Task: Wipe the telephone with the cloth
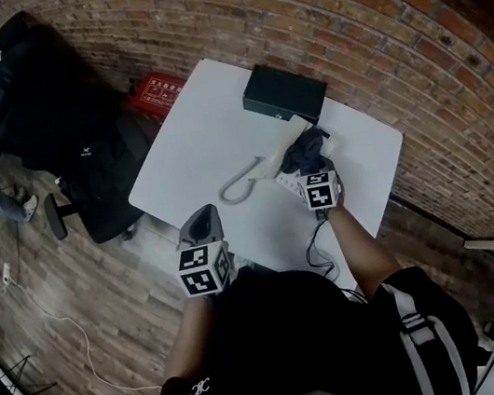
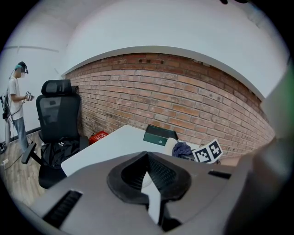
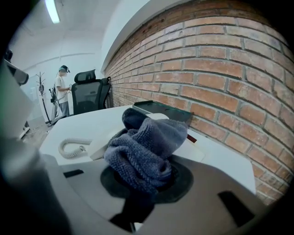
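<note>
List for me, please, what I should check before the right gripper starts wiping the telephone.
1. Cloth grip: ok. The right gripper is shut on the bunched cloth.
2. Cloth at the telephone: ok, it hangs right over it. Contact: cannot tell.
3. Left gripper out of the way: ok. It is shut, empty, and at the near edge of the table.
4. Coiled cord clear of the cloth: ok, it lies on the table off to one side.
5. Telephone steadied: not ok, nothing holds it.
</note>
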The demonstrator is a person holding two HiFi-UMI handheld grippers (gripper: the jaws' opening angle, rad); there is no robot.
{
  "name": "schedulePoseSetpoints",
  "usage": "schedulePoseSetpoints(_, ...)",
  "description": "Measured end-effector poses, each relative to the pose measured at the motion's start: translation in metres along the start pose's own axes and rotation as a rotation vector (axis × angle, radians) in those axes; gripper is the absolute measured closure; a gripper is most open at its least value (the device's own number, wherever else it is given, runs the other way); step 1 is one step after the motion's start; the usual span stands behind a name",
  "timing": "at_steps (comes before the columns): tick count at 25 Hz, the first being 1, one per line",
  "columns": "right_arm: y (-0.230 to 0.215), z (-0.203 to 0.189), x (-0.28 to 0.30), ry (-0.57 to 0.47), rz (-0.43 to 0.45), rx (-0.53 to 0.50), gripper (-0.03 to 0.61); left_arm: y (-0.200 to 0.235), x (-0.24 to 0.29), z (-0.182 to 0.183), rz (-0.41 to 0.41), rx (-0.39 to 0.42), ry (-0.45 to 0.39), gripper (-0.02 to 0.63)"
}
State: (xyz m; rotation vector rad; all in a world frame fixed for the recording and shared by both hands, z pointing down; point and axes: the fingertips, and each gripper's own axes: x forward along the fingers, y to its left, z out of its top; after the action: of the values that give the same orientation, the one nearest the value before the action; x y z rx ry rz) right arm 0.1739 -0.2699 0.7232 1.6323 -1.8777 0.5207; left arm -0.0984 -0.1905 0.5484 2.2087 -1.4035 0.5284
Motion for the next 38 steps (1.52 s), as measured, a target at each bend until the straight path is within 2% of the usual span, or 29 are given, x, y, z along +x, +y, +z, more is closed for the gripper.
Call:
schedulePoseSetpoints(14, 0.033, -0.018, -0.013, 0.018, 0.05, -0.032, 0.528, -0.003, 0.002, -0.002, -0.026, -0.001, 0.006, 0.621)
schedulePoseSetpoints(27, 0.03, -0.018, -0.012, 0.05, 0.081, 0.053, 0.526, -0.003, 0.001, -0.009, -0.034, -0.011, 0.025, 0.621)
schedulePoseSetpoints(29, 0.035, -0.02, -0.016, 0.06, 0.082, -0.003, 0.526, -0.003, 0.0, -0.009, -0.035, -0.013, 0.025, 0.621)
schedulePoseSetpoints(32, 0.056, -0.026, -0.023, 0.074, 0.074, -0.188, 0.525, -0.003, -0.001, -0.01, -0.037, -0.018, 0.026, 0.621)
schedulePoseSetpoints(33, 0.061, -0.028, -0.025, 0.068, 0.068, -0.218, 0.526, -0.003, -0.001, -0.01, -0.04, -0.025, 0.027, 0.621)
schedulePoseSetpoints(34, 0.064, -0.03, -0.025, 0.065, 0.07, -0.208, 0.529, -0.003, 0.0, -0.009, -0.045, -0.033, 0.028, 0.621)
schedulePoseSetpoints(37, 0.066, -0.034, -0.026, 0.076, 0.111, -0.062, 0.528, -0.006, 0.001, -0.01, -0.057, -0.047, 0.029, 0.621)
schedulePoseSetpoints(38, 0.066, -0.036, -0.025, 0.079, 0.124, -0.041, 0.528, -0.007, 0.0, -0.011, -0.058, -0.045, 0.03, 0.621)
